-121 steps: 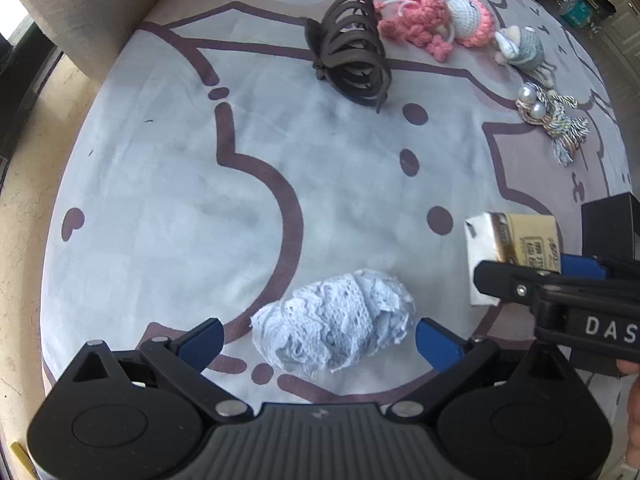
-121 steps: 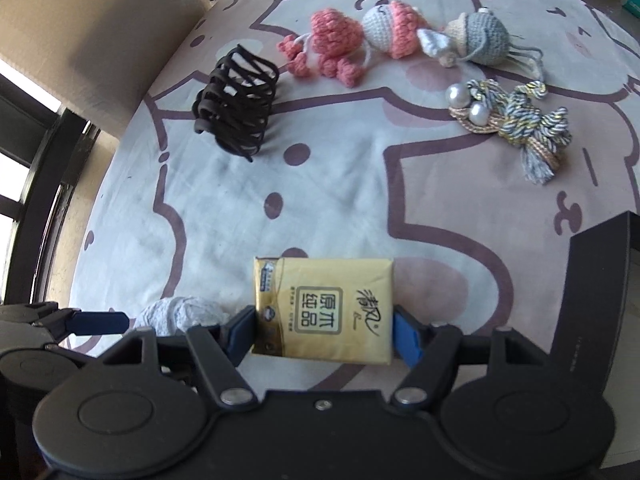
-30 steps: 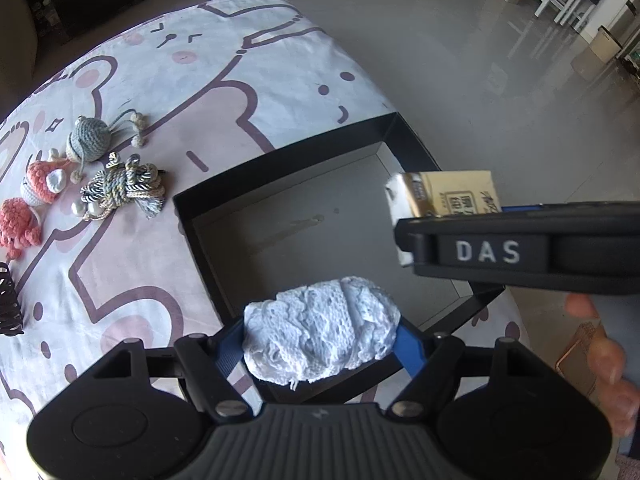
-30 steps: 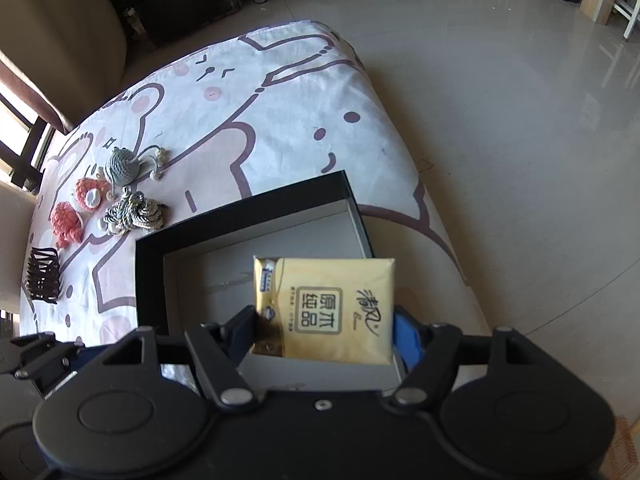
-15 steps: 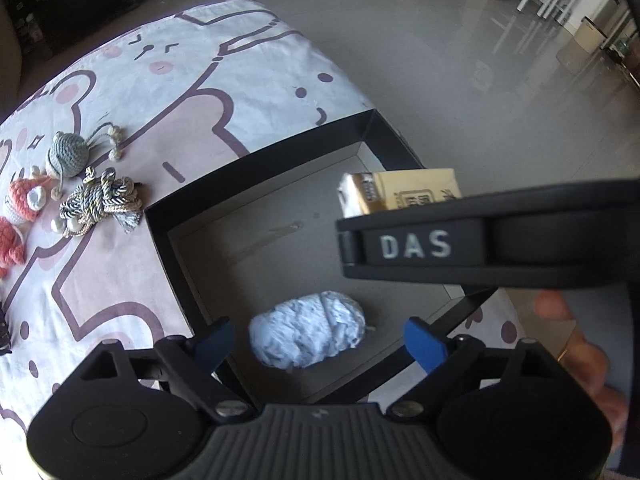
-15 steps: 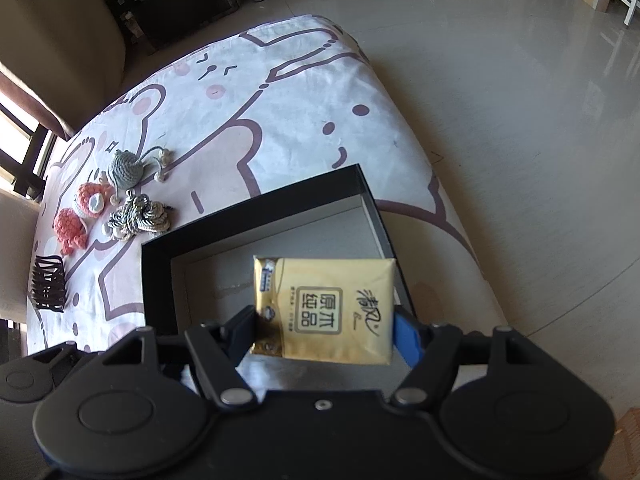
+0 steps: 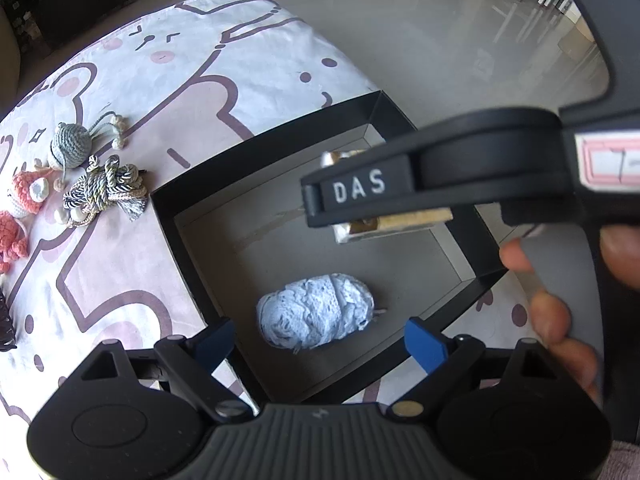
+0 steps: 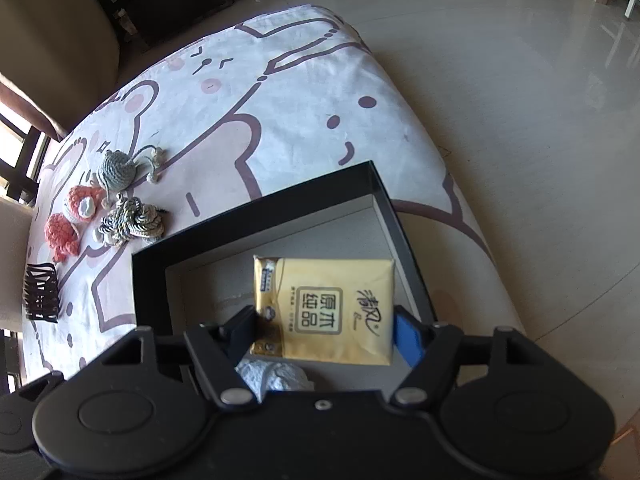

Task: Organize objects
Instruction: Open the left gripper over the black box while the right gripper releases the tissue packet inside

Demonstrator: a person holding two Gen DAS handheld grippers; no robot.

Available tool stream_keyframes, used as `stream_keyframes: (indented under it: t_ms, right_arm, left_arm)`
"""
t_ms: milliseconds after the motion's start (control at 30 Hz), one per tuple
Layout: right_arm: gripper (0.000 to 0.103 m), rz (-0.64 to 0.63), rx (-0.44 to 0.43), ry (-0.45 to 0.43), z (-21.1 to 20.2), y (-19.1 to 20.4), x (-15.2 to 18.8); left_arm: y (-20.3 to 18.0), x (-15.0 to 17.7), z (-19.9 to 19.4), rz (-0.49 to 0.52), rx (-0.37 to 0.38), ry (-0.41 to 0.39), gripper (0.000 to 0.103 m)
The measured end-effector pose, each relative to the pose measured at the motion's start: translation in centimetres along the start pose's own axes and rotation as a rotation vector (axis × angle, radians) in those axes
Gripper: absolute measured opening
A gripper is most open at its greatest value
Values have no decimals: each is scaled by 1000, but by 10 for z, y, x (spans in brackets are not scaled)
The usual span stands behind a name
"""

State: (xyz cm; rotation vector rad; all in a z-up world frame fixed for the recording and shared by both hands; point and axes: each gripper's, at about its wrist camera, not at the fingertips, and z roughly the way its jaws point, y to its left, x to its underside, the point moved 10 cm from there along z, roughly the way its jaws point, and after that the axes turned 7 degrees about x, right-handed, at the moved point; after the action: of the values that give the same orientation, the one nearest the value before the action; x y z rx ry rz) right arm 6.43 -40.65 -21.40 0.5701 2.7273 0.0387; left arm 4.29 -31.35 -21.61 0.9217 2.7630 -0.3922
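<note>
Below the open left gripper, lace roll lies in box.

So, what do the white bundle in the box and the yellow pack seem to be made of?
White bundle: probably cotton lace, matte; an openwork pattern and a loose thread show. Yellow pack: likely tissues in thin plastic film, slightly glossy, with printed characters and creased ends. Black box: apparently matte cardboard with a grey inside.
</note>
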Motion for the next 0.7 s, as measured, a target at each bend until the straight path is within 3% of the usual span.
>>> stream_keyframes:
  t_ms: [100,233,700]
  right_arm:
    - [77,6,-25,-6,0,4,-2]
    - [92,40,-50,-21,-4,3,-5]
    - [92,34,-15,-5,-7,-9,1]
  left_arm:
    - [1,-1,0,-2,-3,-4,92]
    - [1,-1,0,-4,-5,-6,92]
    - [1,-1,-4,-2,-7,-14,92]
